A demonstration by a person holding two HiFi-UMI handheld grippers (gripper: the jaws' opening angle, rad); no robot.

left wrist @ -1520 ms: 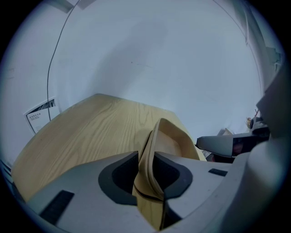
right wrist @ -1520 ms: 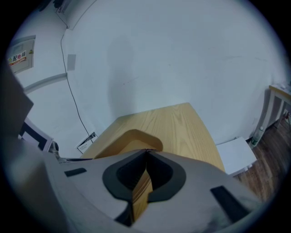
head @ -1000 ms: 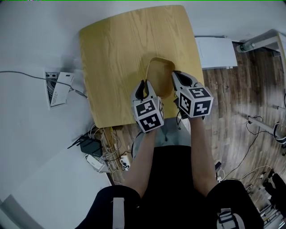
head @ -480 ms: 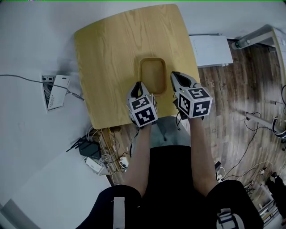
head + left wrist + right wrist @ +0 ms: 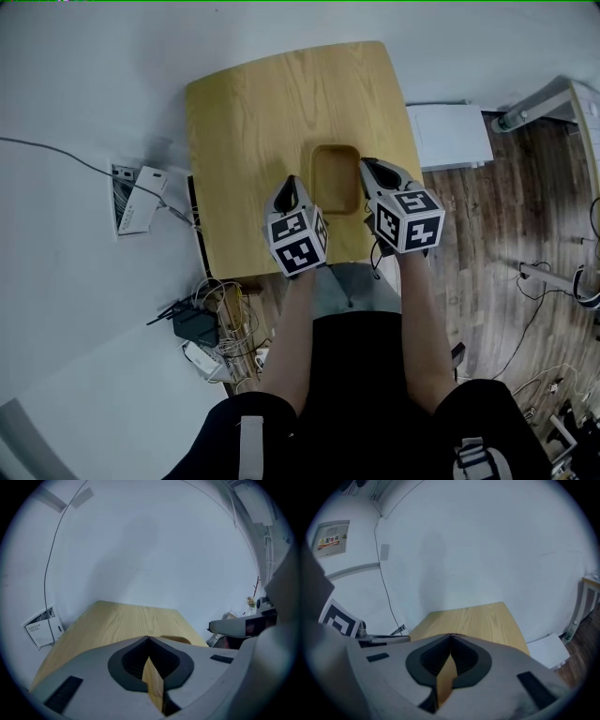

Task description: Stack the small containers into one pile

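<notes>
- Here's the table point(image 5: 253, 122), pale wood with rounded corners, and the small containers point(image 5: 336, 178) sit on its near half, toward the right edge, close to the person.
- From above they read as one rectangular wooden tub with a thick rounded rim. How many are nested inside it can't be made out.
- Left tool point(image 5: 287, 192) is just beside the pile's near-left corner, pointing forward and down over the tabletop.
- Its own view shows the jaws have just been closing and the tips now meet, with nothing caught between them. Only table wood shows through the gap behind the tips.
- In that same view, the rim of the pile peeks over the jaws just past the tips, slightly right of centre.
- Right tool point(image 5: 368, 167) flanks the pile's right side, its tip level with the far-right corner.
- Its own view gives the same story: jaws pressed together at the tips, empty, with the bare far end of the table ahead.
- So the pile sits between the two tools and neither has a grip on it.
- Both marker cubes face up at the camera, with the person's forearms running back from them.
- Off the table, a white box point(image 5: 450, 136) lies by the right edge where the plank floor point(image 5: 506, 244) begins.
- A tangle of cables and power strips point(image 5: 211, 328) sits under the near-left corner.
</notes>
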